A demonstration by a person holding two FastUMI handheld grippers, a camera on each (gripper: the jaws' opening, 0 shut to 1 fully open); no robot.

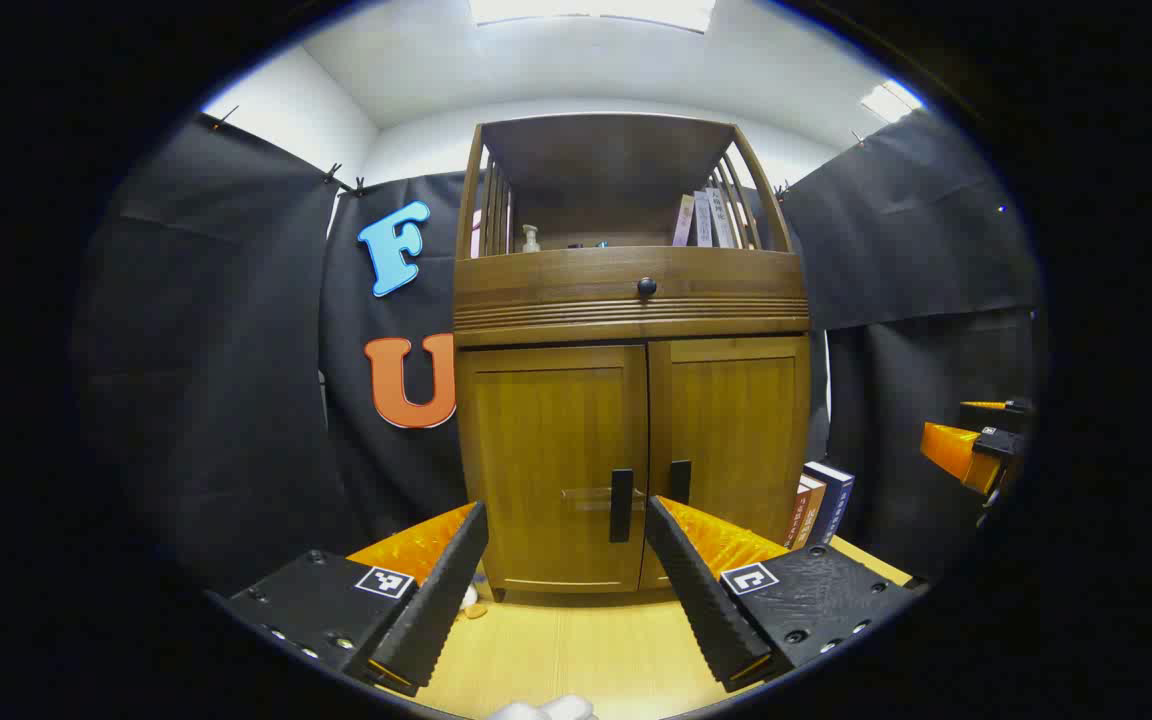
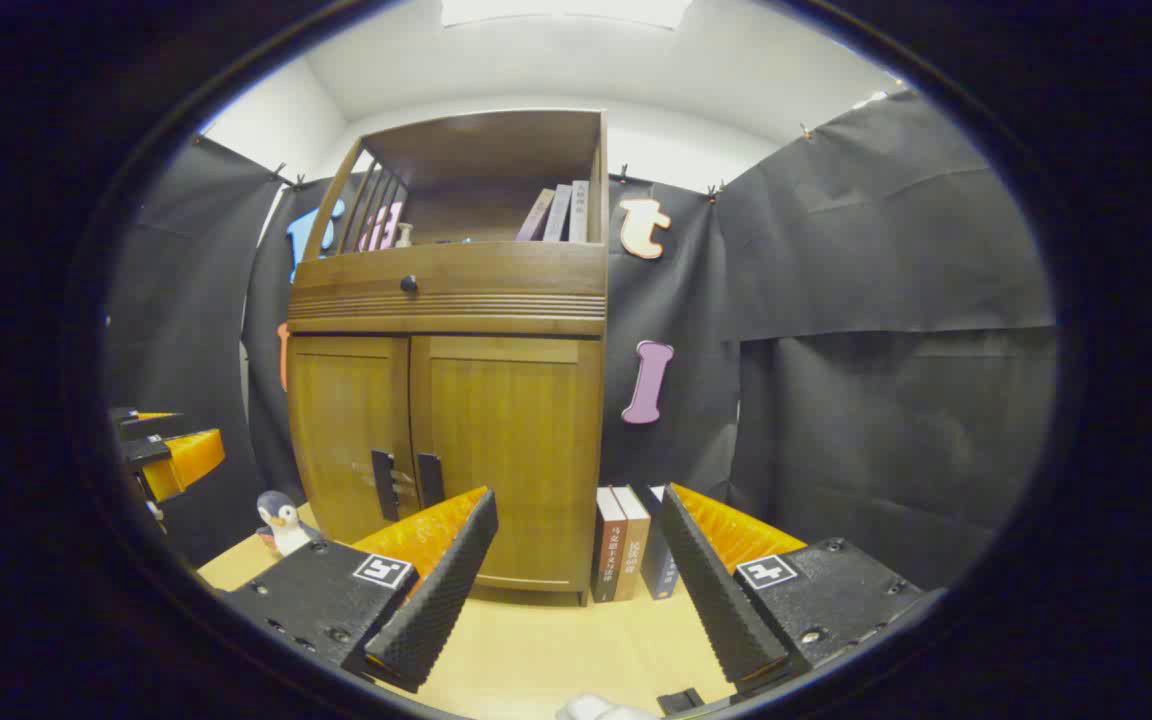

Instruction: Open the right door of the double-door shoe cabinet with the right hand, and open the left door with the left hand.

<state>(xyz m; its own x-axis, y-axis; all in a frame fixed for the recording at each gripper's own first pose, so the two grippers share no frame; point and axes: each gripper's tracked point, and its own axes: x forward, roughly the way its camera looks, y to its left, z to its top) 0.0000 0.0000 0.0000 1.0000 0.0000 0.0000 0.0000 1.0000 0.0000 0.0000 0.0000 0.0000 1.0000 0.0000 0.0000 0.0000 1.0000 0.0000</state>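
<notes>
A brown wooden shoe cabinet (image 1: 626, 320) stands on the table with both doors closed. Its left door (image 1: 556, 460) and right door (image 1: 736, 430) each carry a dark vertical handle near the middle seam, the left handle (image 1: 621, 505) and the right handle (image 1: 680, 481). My left gripper (image 1: 566, 560) is open, a short way in front of the left handle, with nothing between its fingers. In the right gripper view the cabinet (image 2: 456, 380) stands to the left, its right door (image 2: 506, 450) closed. My right gripper (image 2: 576, 560) is open and empty, pointing past the cabinet's right corner.
Several books (image 2: 626, 540) stand against the cabinet's right side. A penguin toy (image 2: 278, 520) sits on the light wood table (image 2: 536, 650) left of the cabinet. A drawer with a round knob (image 1: 646, 287) and an open shelf with books top the cabinet. Black cloth walls surround.
</notes>
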